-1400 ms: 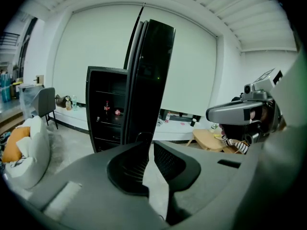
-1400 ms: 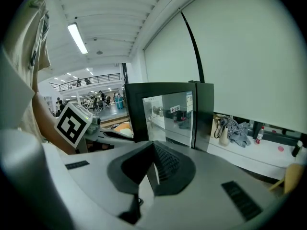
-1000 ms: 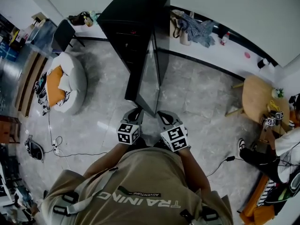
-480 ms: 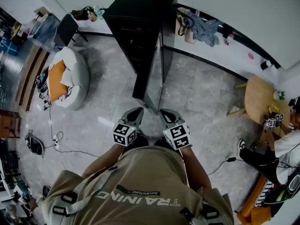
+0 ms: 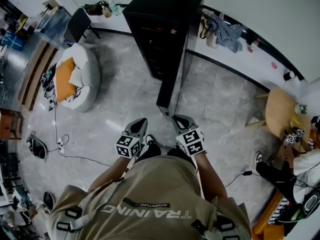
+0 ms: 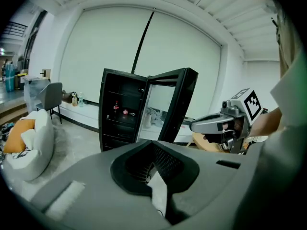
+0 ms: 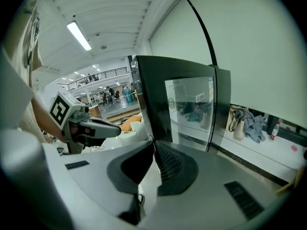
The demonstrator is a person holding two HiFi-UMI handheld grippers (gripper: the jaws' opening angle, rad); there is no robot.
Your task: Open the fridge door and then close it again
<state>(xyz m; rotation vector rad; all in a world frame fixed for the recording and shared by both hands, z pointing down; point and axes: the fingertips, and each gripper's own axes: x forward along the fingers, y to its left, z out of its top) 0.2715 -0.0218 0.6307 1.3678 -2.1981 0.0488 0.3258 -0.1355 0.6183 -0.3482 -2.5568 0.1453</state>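
Note:
The black fridge [image 5: 160, 19] stands against the back wall with its glass door [image 5: 177, 59] swung out toward me. Both grippers hang just short of the door's free edge. My left gripper [image 5: 140, 120] is left of that edge, shut and holding nothing. My right gripper [image 5: 176, 118] is right of it, also shut and holding nothing. In the left gripper view the fridge [image 6: 122, 111] shows lit shelves with small items, the door [image 6: 171, 107] stands ajar, and the right gripper [image 6: 204, 124] is at the right. The right gripper view faces the door's glass [image 7: 189, 109].
A white beanbag with an orange cushion [image 5: 75, 79] lies on the floor at the left, with cables [image 5: 62, 154] nearer me. A round wooden table [image 5: 286, 113] and a seated person [image 5: 295, 171] are at the right. Clothes [image 5: 225, 31] lie along the wall ledge.
Both grippers have drawn back from the door's free edge, the left one drifting left. The fridge now sits farther up and right in the head view.

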